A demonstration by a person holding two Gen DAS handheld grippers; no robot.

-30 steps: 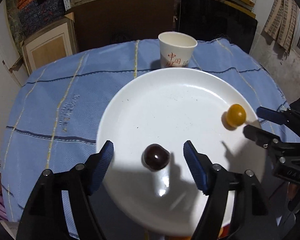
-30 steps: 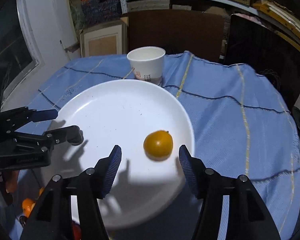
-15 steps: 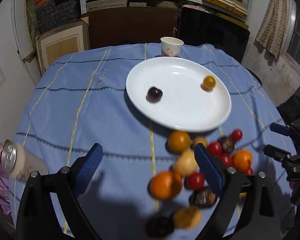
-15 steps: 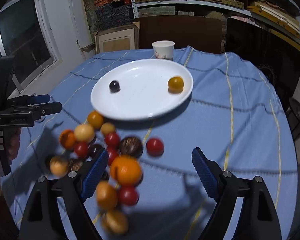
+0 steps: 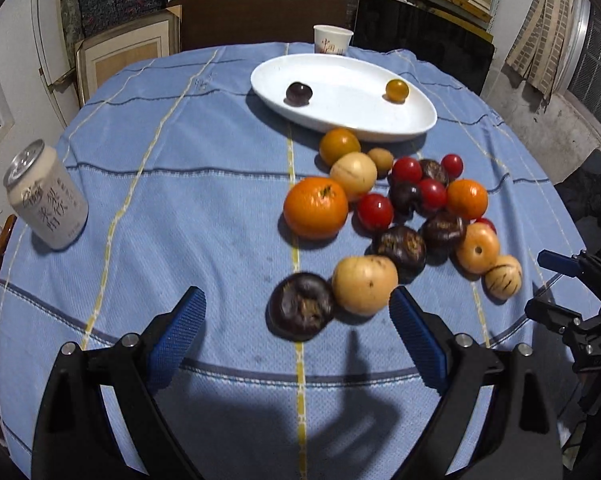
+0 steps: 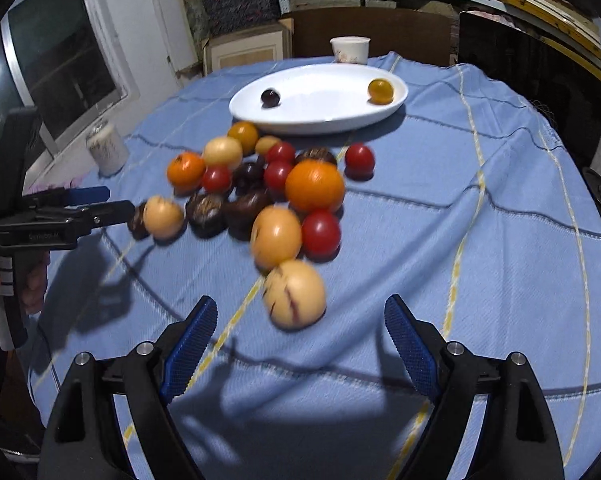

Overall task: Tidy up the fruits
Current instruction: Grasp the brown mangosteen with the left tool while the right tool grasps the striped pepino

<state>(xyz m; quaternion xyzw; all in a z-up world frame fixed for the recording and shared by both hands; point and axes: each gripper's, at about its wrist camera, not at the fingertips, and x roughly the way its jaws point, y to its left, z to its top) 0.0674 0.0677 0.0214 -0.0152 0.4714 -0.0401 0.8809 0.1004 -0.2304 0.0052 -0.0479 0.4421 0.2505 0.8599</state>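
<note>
A white plate (image 5: 364, 120) (image 6: 300, 118) at the far side of the table holds a dark plum (image 5: 298, 93) and a small orange fruit (image 5: 397, 90). A pile of several fruits lies in front of it: a large orange (image 5: 315, 207), red tomatoes, dark passion fruits and pale melons. My left gripper (image 5: 296, 328) is open and empty, just short of a dark fruit (image 5: 301, 306) and a pale fruit (image 5: 364, 285). My right gripper (image 6: 298, 336) is open and empty, just short of a striped pale melon (image 6: 294, 293).
A drink can (image 5: 46, 196) stands at the table's left edge. A paper cup (image 5: 332, 39) stands behind the plate. A blue checked cloth (image 5: 180, 184) covers the round table. Shelves, boxes and a dark chair stand behind it.
Both grippers have pulled back from over the plate to the near side of the table. The dark plum and the small orange fruit stay on the plate. The fruit pile has come into view.
</note>
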